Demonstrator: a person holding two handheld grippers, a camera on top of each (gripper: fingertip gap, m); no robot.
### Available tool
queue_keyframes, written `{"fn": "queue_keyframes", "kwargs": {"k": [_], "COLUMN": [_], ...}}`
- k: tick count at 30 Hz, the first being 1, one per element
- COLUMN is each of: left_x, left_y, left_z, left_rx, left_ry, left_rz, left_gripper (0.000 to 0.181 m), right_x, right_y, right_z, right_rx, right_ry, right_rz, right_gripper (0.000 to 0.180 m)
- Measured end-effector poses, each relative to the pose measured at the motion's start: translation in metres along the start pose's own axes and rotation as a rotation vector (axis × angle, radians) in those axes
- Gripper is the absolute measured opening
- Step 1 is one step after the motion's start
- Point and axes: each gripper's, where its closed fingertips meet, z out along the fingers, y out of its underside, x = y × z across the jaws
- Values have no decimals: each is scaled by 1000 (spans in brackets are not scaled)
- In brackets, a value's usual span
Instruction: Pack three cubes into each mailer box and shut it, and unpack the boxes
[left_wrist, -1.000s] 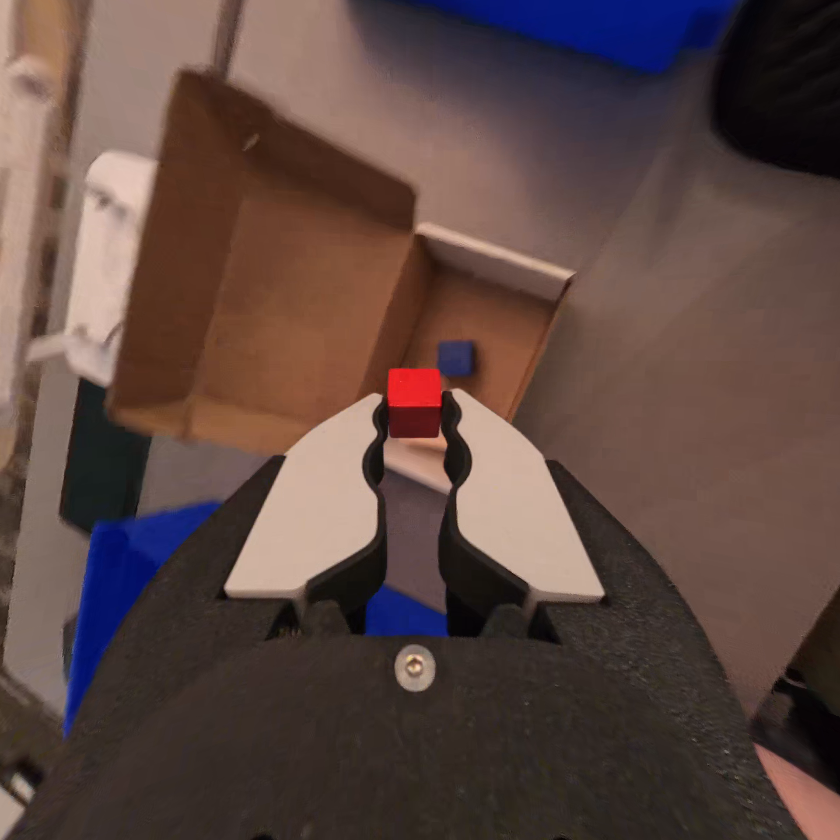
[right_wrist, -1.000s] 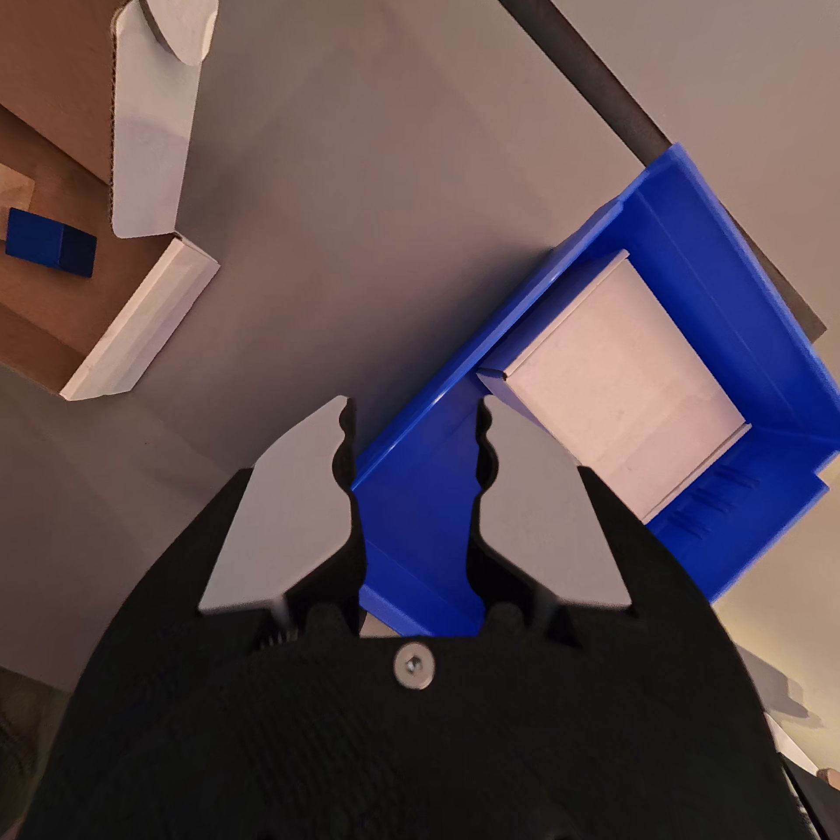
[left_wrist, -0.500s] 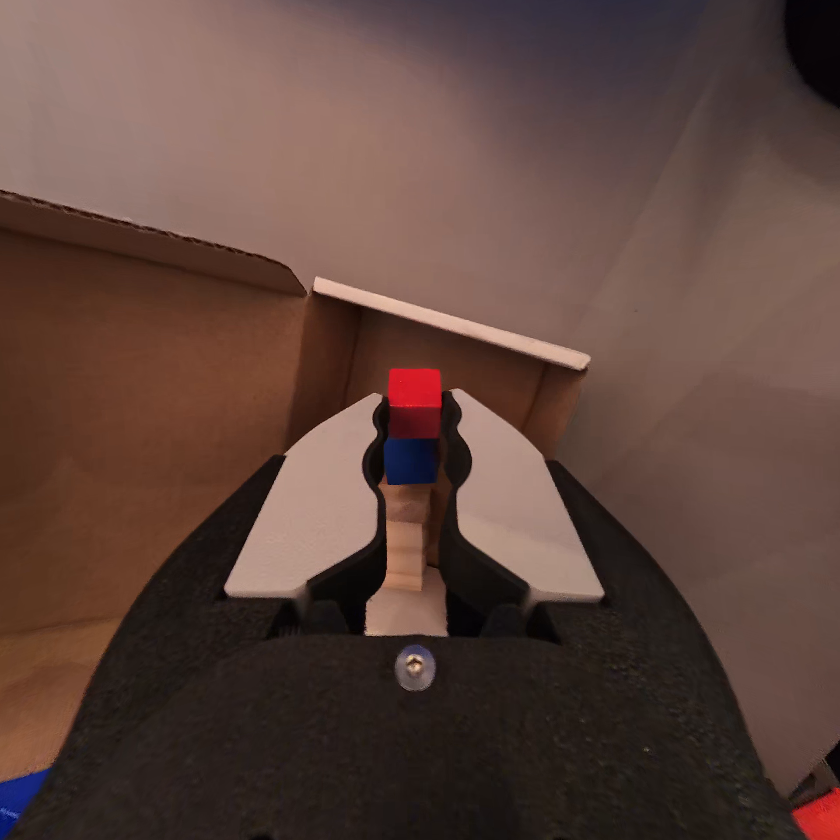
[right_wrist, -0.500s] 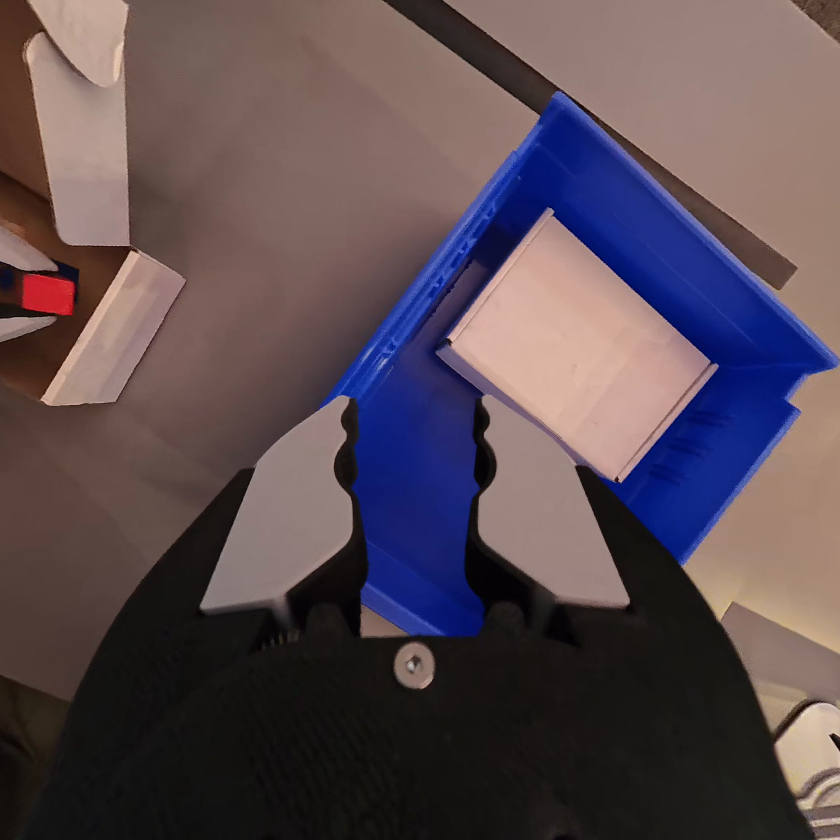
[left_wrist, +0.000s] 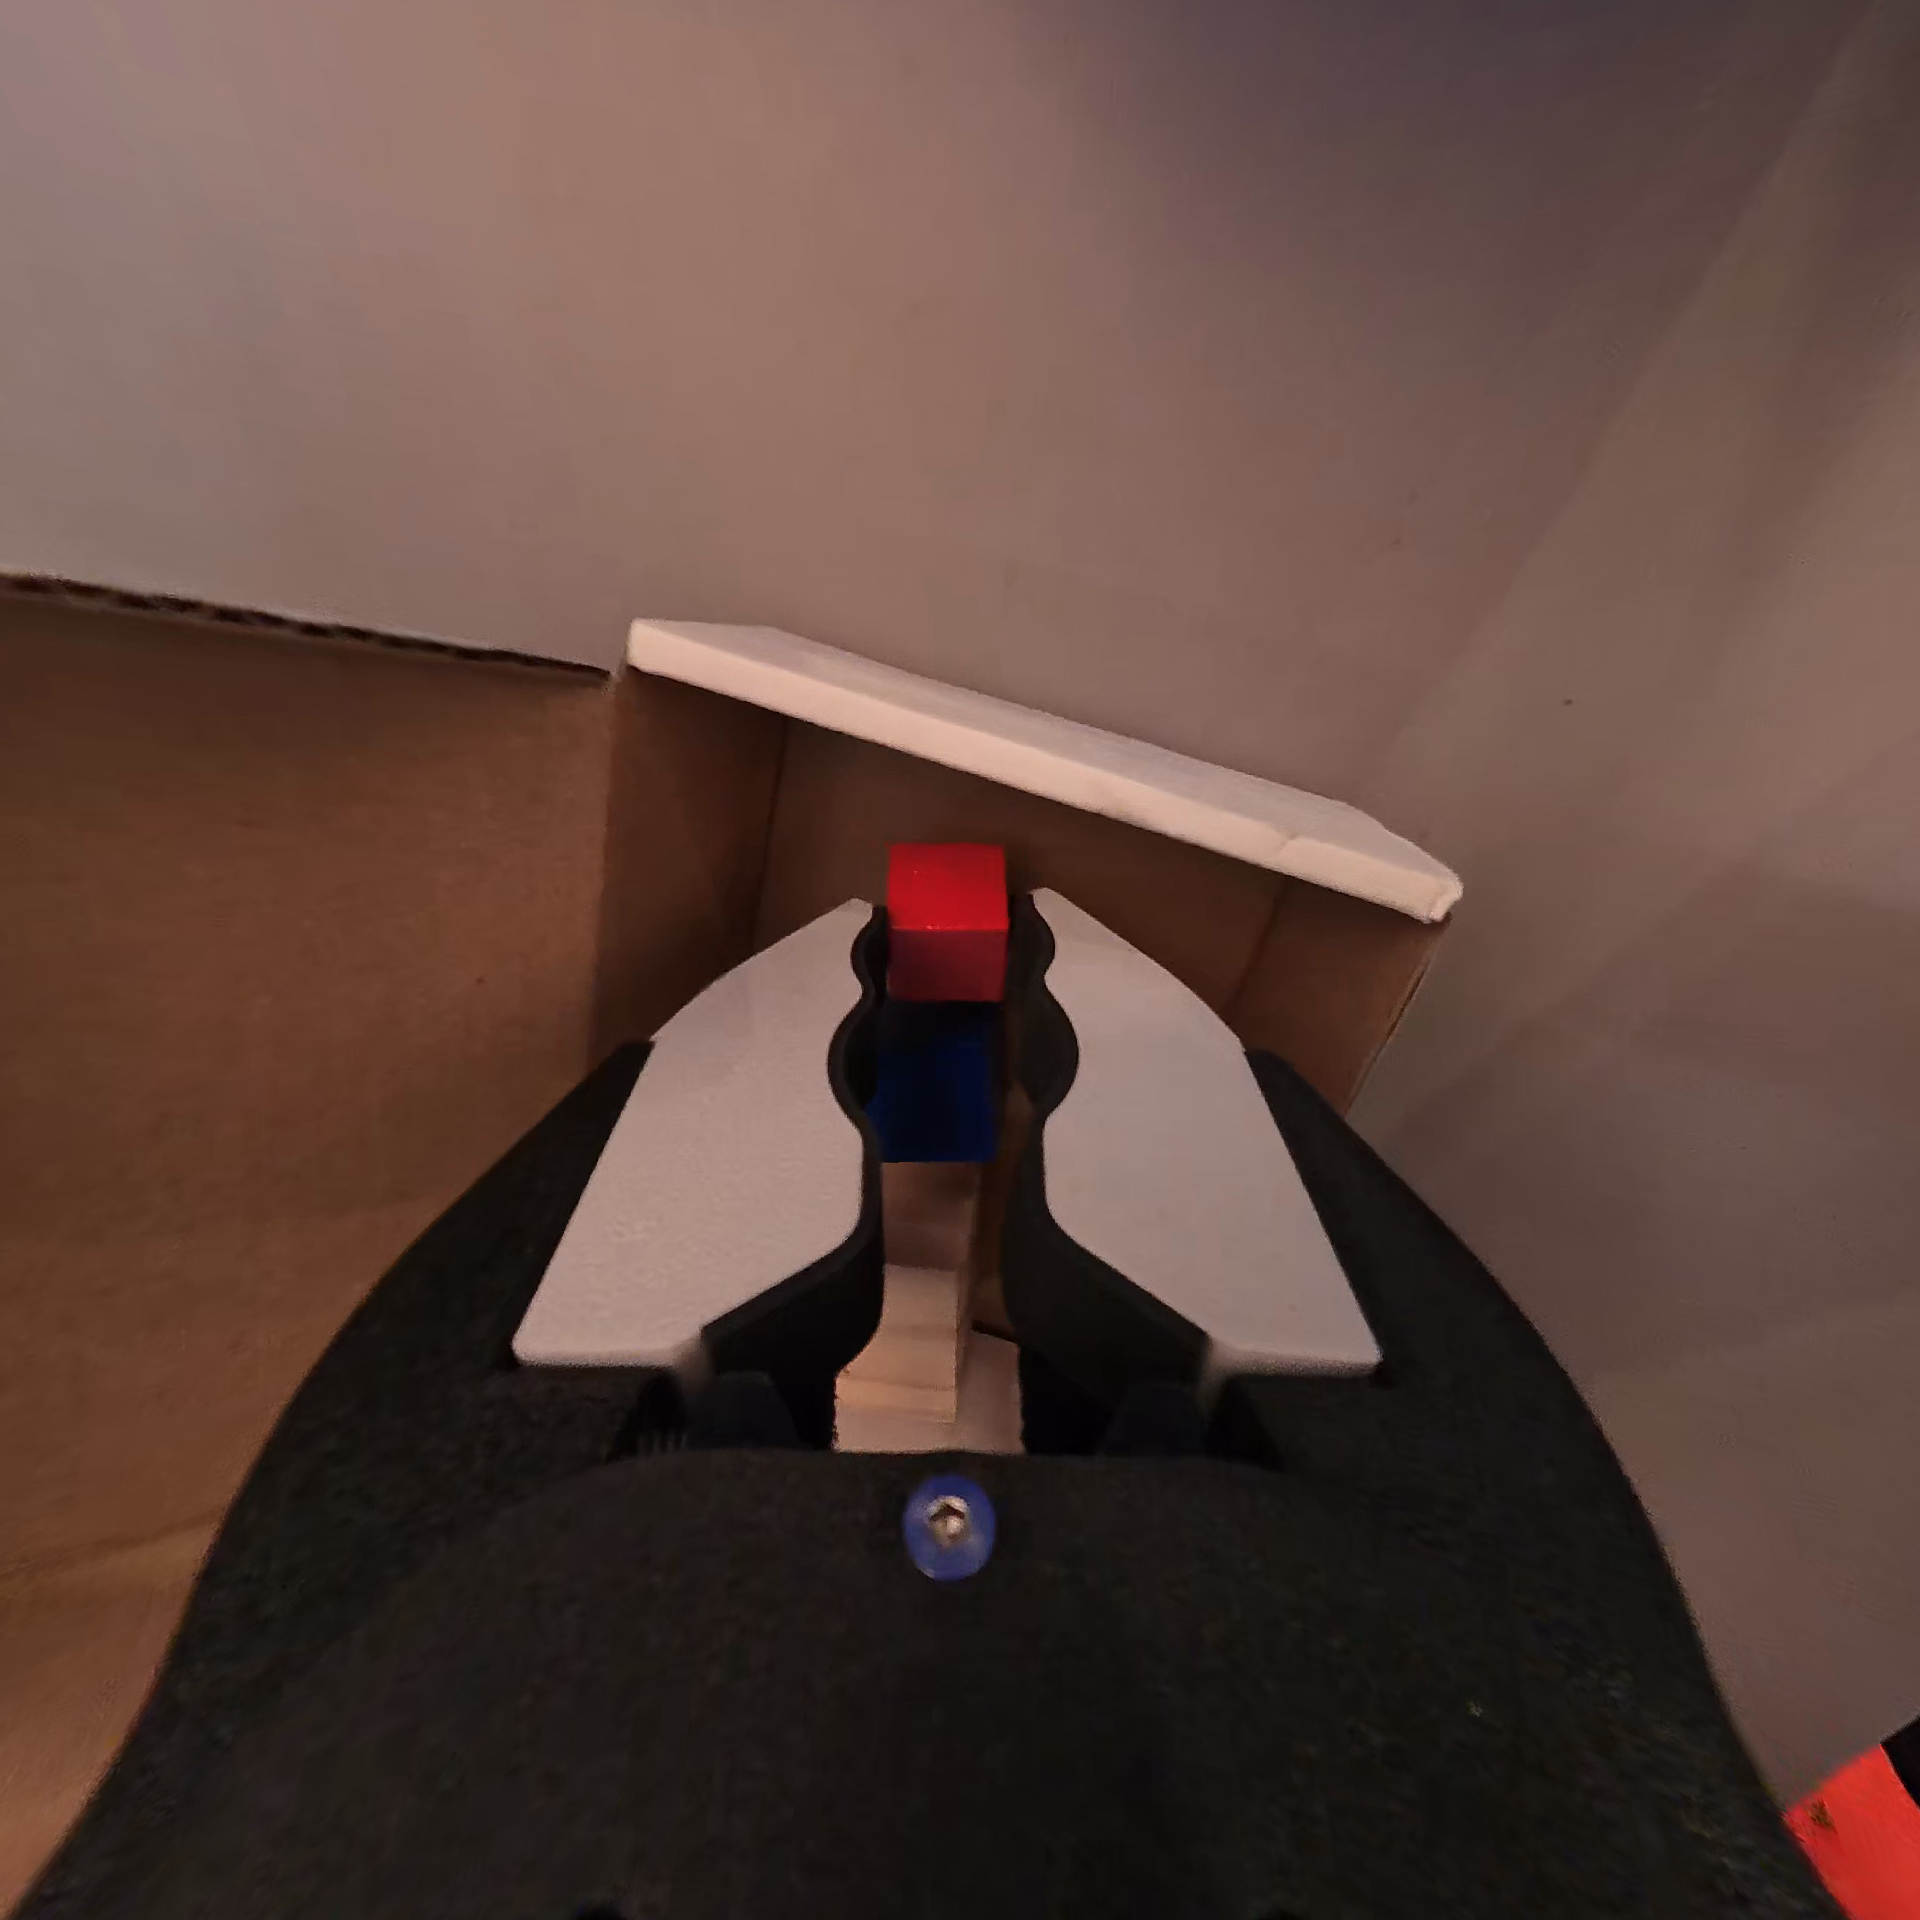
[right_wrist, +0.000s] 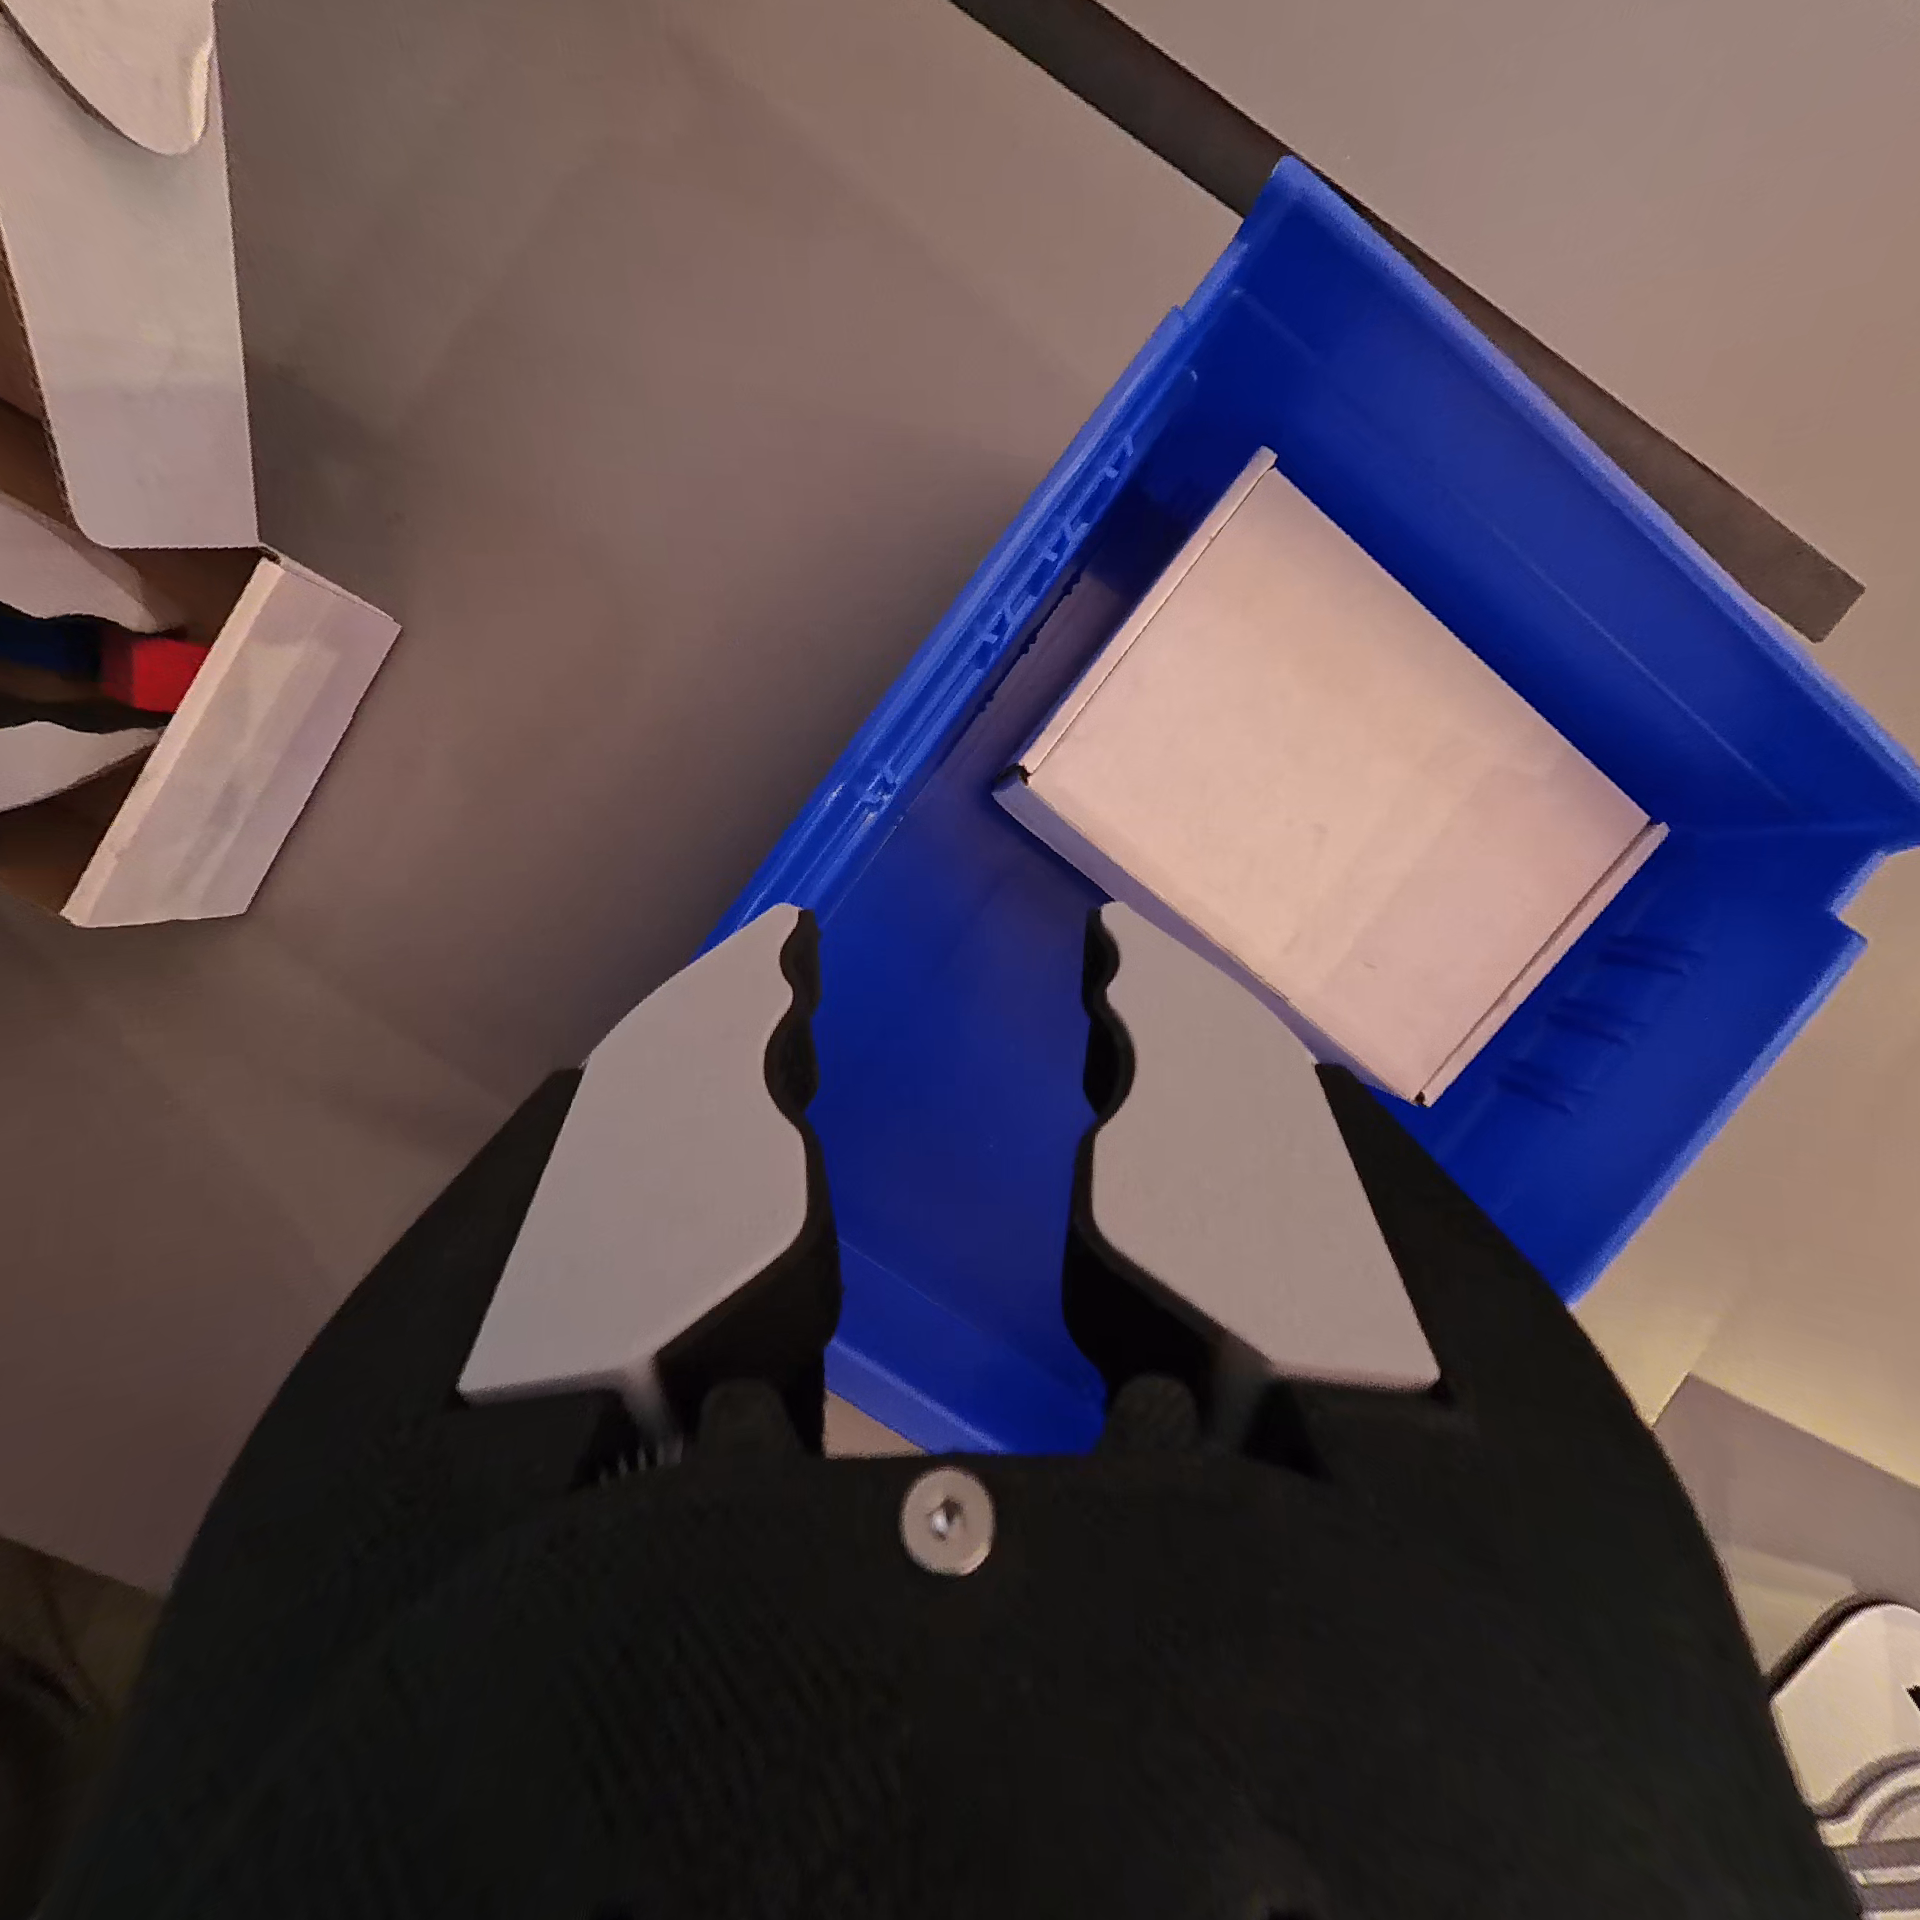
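Observation:
My left gripper (left_wrist: 948, 914) is shut on a red cube (left_wrist: 948, 935) and holds it low inside the open brown mailer box (left_wrist: 1039, 748), close to its white front wall. A blue cube (left_wrist: 930, 1101) and a bare wooden cube (left_wrist: 920, 1309) lie on the box floor in line behind it, seen between my fingers. The right wrist view shows the same box (right_wrist: 229, 758) at the left edge with the red cube (right_wrist: 156, 670) in it. My right gripper (right_wrist: 945, 925) is open and empty above a blue bin (right_wrist: 935, 1091) that holds a closed white mailer box (right_wrist: 1330, 779).
The open box's lid (left_wrist: 260, 935) stands to the left of my left gripper. A dark strip (right_wrist: 1455, 343) runs along the grey table behind the bin. A white object (right_wrist: 1849, 1714) sits at the lower right, and a red thing (left_wrist: 1860, 1839) shows at the left view's corner. Some 25 cm of space lies between my two pairs of fingers.
My left gripper has come down into the open box with the red cube and moved toward the front wall. My right gripper has shifted slightly over the blue bin, still open.

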Motion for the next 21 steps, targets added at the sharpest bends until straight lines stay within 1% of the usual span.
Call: {"fn": "queue_keyframes", "kwargs": {"k": [11,12,14,16,17,19,21], "left_x": [6,5,3,-1,-5,-13,-24], "left_y": [-2,-2,-4,-8,-11,-17,-24], "left_z": [7,7,5,-6,-16,-43,-78], "left_rx": [-19,-19,-7,36,73,178,326], "left_ry": [12,8,5,9,2,7,-8], "left_rz": [10,9,-12,-37,-53,-92,-139], "left_gripper": [22,26,40,49,50,50,55], "right_x": [-3,-5,-6,-5,-4,-5,-9], "right_y": [-1,-2,-4,-6,-8,-15,-25], "right_z": [4,3,0,-4,-7,-15,-26], "right_rx": [-7,-1,15,33,46,91,158], "right_ry": [-22,-31,-39,-30,-22,-12,-3], "right_rz": [-5,-1,8,12,13,9,-7], "right_gripper": [51,51,51,51,53,51,50]}}
